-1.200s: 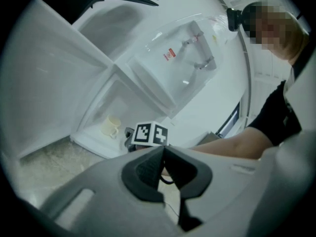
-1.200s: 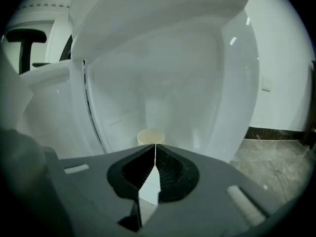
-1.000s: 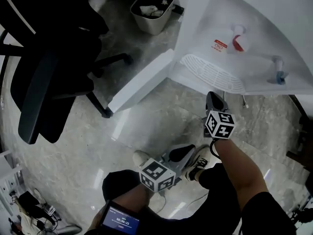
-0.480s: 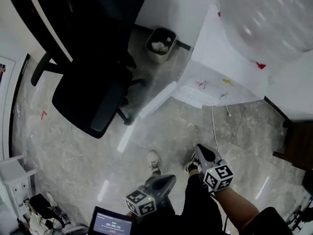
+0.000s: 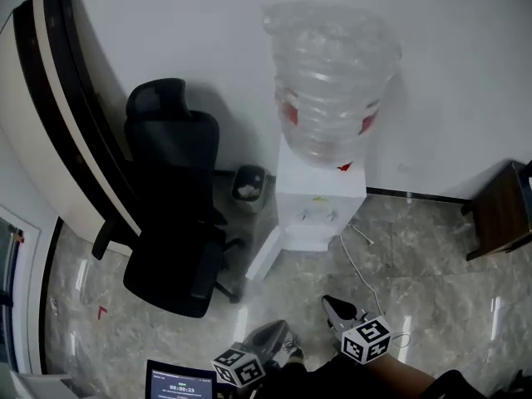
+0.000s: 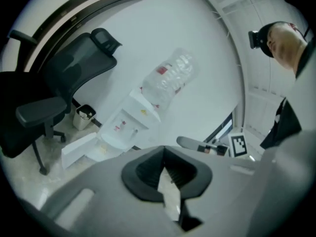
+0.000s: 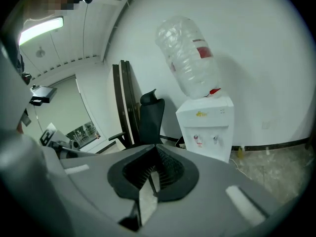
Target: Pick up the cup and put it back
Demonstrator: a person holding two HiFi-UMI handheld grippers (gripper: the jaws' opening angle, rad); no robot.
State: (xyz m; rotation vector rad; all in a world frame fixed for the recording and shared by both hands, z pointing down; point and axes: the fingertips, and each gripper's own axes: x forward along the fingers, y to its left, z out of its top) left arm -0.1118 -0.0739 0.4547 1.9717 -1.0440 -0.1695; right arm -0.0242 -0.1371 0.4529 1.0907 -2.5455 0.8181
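Note:
No cup shows in any view. A white water dispenser (image 5: 320, 202) with a big clear bottle (image 5: 328, 81) on top stands against the wall. It also appears in the left gripper view as the dispenser (image 6: 126, 125) and in the right gripper view as the dispenser (image 7: 207, 125). My left gripper (image 5: 276, 332) and right gripper (image 5: 332, 306) hover low in the head view, well short of the dispenser and pointing toward it. The left gripper (image 6: 164, 152) is shut with nothing in it, and so is the right gripper (image 7: 155, 153).
A black office chair (image 5: 179, 214) stands left of the dispenser, with a small waste bin (image 5: 248, 188) between them. The dispenser's lower door (image 5: 262, 258) hangs open. A cable (image 5: 359, 264) runs over the marble floor. A dark wooden stand (image 5: 503, 214) is at the right.
The head view has pulled up and back from the dispenser's tap area to show the whole dispenser and bottle. Both grippers have risen with it and stay shut near the bottom edge.

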